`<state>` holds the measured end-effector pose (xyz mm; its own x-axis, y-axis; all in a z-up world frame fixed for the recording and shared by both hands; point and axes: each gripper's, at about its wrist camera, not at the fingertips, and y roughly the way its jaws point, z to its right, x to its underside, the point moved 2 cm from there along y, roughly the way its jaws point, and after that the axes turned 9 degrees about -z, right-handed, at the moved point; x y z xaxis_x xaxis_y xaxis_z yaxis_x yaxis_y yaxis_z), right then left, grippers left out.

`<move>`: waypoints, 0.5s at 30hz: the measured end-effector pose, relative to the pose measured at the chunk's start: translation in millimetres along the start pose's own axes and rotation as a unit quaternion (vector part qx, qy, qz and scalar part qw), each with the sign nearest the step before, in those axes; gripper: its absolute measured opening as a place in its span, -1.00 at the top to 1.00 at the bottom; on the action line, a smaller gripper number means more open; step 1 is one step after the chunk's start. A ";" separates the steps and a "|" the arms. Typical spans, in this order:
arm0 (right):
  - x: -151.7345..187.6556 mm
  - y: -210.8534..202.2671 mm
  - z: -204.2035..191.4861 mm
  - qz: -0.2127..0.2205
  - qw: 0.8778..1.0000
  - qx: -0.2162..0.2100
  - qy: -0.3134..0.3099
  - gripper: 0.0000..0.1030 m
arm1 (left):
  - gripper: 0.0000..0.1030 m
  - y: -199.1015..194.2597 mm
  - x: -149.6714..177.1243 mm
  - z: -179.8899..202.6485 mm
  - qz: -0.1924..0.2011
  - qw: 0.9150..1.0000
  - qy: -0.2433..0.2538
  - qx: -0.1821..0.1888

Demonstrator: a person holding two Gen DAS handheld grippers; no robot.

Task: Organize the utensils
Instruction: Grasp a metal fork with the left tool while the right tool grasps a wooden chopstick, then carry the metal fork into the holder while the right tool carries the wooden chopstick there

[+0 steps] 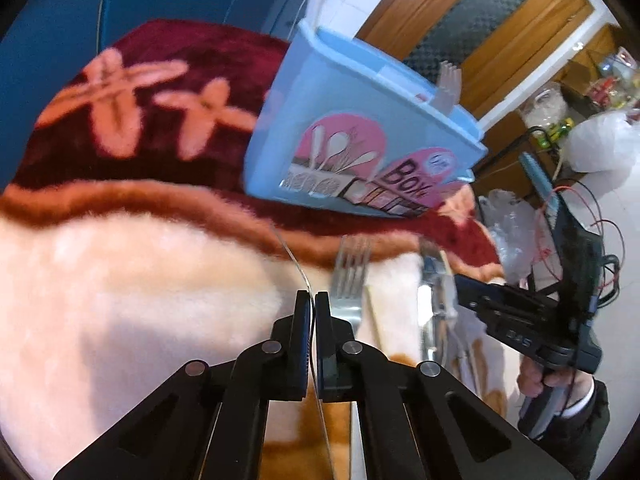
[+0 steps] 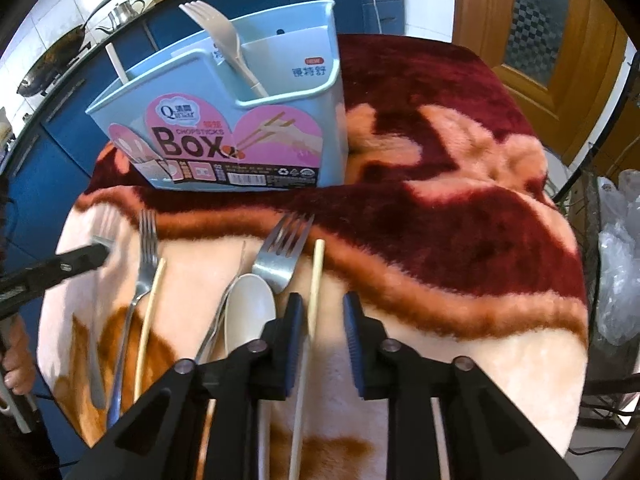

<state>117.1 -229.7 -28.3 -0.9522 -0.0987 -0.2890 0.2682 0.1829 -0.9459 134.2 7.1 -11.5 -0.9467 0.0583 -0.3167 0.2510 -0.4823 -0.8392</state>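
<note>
A light blue chopsticks box (image 2: pixel 240 120) stands on a fluffy red and peach blanket (image 2: pixel 440 200), with a beige plastic fork (image 2: pixel 224 28) in its rear compartment; the box also shows in the left wrist view (image 1: pixel 352 132). Several utensils lie in front: two metal forks (image 2: pixel 142 264) (image 2: pixel 282 256), a beige spoon (image 2: pixel 250 312), two chopsticks (image 2: pixel 150 320) (image 2: pixel 314 296). My left gripper (image 1: pixel 313 300) is shut on the edge of a metal fork (image 1: pixel 348 276), also seen at the left (image 2: pixel 105 236). My right gripper (image 2: pixel 320 304) is open around the right chopstick.
Blue cabinets (image 2: pixel 60 140) and a counter with a wok (image 2: pixel 52 60) stand behind the table. A wooden door (image 2: pixel 540 40) is at the right. Plastic bags (image 2: pixel 620 260) and cables sit beyond the table's right edge.
</note>
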 end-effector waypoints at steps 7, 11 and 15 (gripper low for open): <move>3.9 -5.0 0.3 0.019 1.000 0.002 0.006 0.86 | 0.96 -38.8 6.7 18.3 0.088 0.995 0.039 -0.033; 8.9 -15.8 3.5 0.048 0.999 -0.013 0.011 0.87 | 0.97 -59.6 7.1 25.8 0.135 0.988 0.058 -0.046; 16.5 -34.7 8.2 0.092 0.995 -0.041 0.025 0.87 | 0.97 -85.0 -0.4 36.0 0.194 0.977 0.072 -0.058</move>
<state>93.3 -245.6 -1.5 -0.8946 -0.0066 -0.4468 0.4282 0.2731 -0.8614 105.9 16.6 75.9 -0.7400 0.0165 -0.6724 0.6142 -0.3910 -0.6855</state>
